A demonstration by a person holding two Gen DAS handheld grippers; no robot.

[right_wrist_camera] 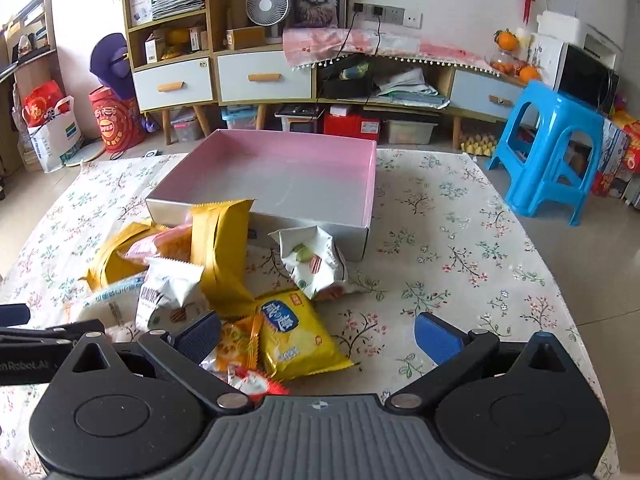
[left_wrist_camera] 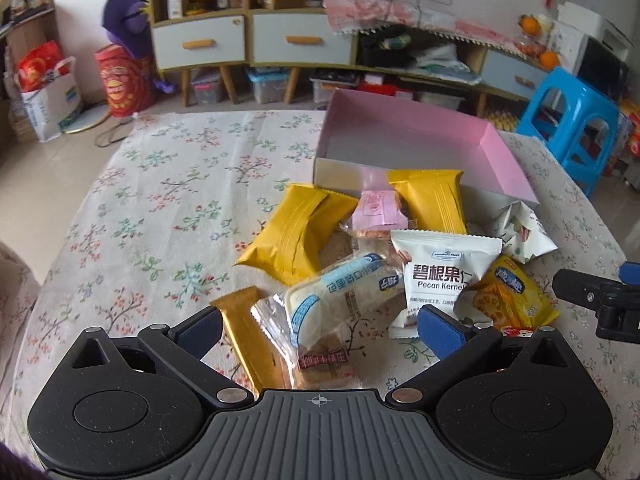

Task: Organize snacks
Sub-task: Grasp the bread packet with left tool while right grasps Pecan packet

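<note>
A pile of snack packets lies on the floral tablecloth in front of an empty pink-lined box (left_wrist_camera: 404, 136) (right_wrist_camera: 280, 172). In the left wrist view my left gripper (left_wrist_camera: 320, 332) is open over a white-blue bread packet (left_wrist_camera: 340, 300), a gold bar (left_wrist_camera: 248, 332) and a clear-wrapped cake (left_wrist_camera: 320, 364). Two yellow packets (left_wrist_camera: 292, 232) and a white pecan packet (left_wrist_camera: 440, 276) lie beyond. My right gripper (right_wrist_camera: 320, 336) is open above a yellow cracker packet (right_wrist_camera: 292, 332). A crumpled white packet (right_wrist_camera: 314, 260) lies by the box.
The table's tablecloth (right_wrist_camera: 460, 260) reaches to its right edge, where a blue plastic stool (right_wrist_camera: 552, 148) stands on the floor. Cabinets and shelves (right_wrist_camera: 224, 68) line the far wall. The right gripper shows at the left wrist view's right edge (left_wrist_camera: 600, 300).
</note>
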